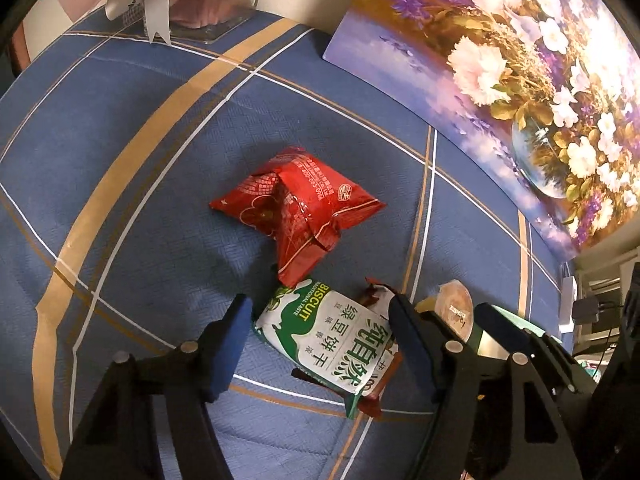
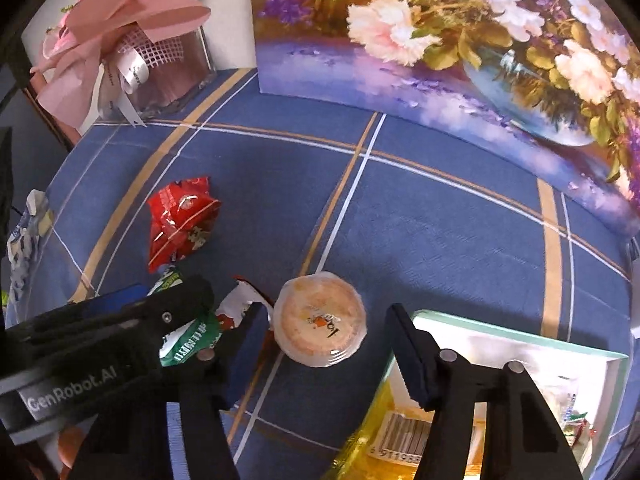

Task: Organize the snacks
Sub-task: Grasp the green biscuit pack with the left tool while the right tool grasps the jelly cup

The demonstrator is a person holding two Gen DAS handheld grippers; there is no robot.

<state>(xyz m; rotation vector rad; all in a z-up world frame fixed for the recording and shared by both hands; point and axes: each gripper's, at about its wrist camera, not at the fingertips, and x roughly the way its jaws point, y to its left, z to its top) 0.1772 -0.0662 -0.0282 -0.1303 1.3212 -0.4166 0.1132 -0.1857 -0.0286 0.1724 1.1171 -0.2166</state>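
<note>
Blue-padded fingers (image 1: 230,344) of the left gripper (image 1: 320,340) flank a green biscuit pack (image 1: 332,340) on the blue cloth (image 1: 160,160), part-open, pads near its ends. Beside the pack, the right gripper (image 2: 332,344) straddles a round pastry (image 2: 320,318), jaws apart. A red packet (image 1: 296,204) lies beyond the pack; a tray (image 2: 520,336) sits right of the pastry.

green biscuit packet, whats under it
A brown-red wrapper pokes out from under the green biscuit packet at its top and lower-right edges. The blue plaid cloth lies beneath both. How far that wrapper extends, and what it is, stays covered.
</note>
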